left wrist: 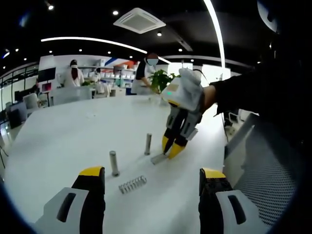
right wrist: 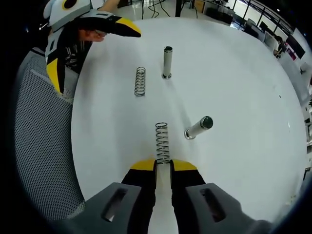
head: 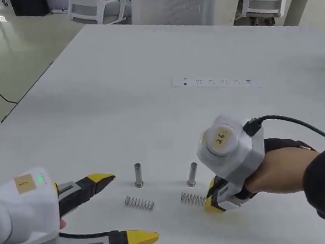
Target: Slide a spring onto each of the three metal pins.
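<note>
By the near edge of the white table, at its left, the left gripper is held with its yellow-tipped jaws wide apart and nothing between them. A little in from that edge, two metal pins stand upright side by side, the left pin and the right pin. Two springs lie flat on the table, one between each pin and the near edge. The left spring lies loose, apart from both grippers. The right spring is pinched at its right end by the right gripper, whose jaws are almost together on the coils.
</note>
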{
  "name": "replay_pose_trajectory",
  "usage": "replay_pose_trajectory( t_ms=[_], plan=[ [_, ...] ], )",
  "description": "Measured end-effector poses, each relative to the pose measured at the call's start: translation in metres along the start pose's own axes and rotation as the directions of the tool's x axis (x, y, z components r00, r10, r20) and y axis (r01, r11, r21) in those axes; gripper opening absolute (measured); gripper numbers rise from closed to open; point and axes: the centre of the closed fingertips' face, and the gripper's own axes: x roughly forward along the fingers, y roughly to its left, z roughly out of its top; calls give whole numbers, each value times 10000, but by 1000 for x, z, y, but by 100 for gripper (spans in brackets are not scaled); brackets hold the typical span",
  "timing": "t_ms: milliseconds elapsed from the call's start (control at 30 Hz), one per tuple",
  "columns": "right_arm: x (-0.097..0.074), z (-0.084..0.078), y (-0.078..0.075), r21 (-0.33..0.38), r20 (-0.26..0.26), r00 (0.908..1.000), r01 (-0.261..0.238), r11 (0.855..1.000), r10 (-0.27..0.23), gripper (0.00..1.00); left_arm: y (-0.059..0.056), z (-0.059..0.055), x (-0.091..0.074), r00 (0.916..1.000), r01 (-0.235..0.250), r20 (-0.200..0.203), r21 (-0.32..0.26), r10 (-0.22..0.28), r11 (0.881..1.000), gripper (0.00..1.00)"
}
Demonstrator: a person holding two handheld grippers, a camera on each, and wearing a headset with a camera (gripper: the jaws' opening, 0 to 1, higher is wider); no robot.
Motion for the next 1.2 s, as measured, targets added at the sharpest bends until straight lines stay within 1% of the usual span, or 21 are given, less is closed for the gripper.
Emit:
replay_pose_trajectory(
  t_ms=[33,133,233,333,400,567,733,867,1033,1200],
  plan=[
    [-3,0,0,29,-12,10000,-16,10000,16,8,0,0,0,10000,8,0,-1,-8,10000,75],
    [-3,0,0,-3,2,10000,-4,10000,4,8,-1,0,1,10000,29,-13,-2,-29,10000,75],
    [-4,0,-1,214,120,9999,-7,9998,5,8,-2,0,1,10000,69,-14,26,-68,10000,75],
    [-6,-3,0,329,99,9999,-63,9994,60,8,-3,1,2,9999,109,1,36,-109,9999,75],
    [-10,-3,4,474,184,9996,-224,9986,215,8,-5,1,3,9998,179,-19,44,-179,9998,74],
    [-23,-2,8,629,333,9987,-412,9972,391,8,-10,1,6,9994,357,-30,129,-357,9993,72],
    [-41,3,14,675,547,9968,-621,9958,585,8,-19,5,10,9977,677,-18,269,-677,9973,69],
    [-55,6,24,596,680,9945,-840,9947,799,8,-29,7,15,9949,1012,-75,449,-1009,9939,67],
    [-67,8,30,411,764,9935,-878,9953,845,8,-38,10,22,9906,1367,-114,637,-1362,9886,66],
    [-78,13,34,285,917,9918,-919,9954,889,8,-46,15,29,9858,1681,-155,879,-1674,9818,65]
  ],
)
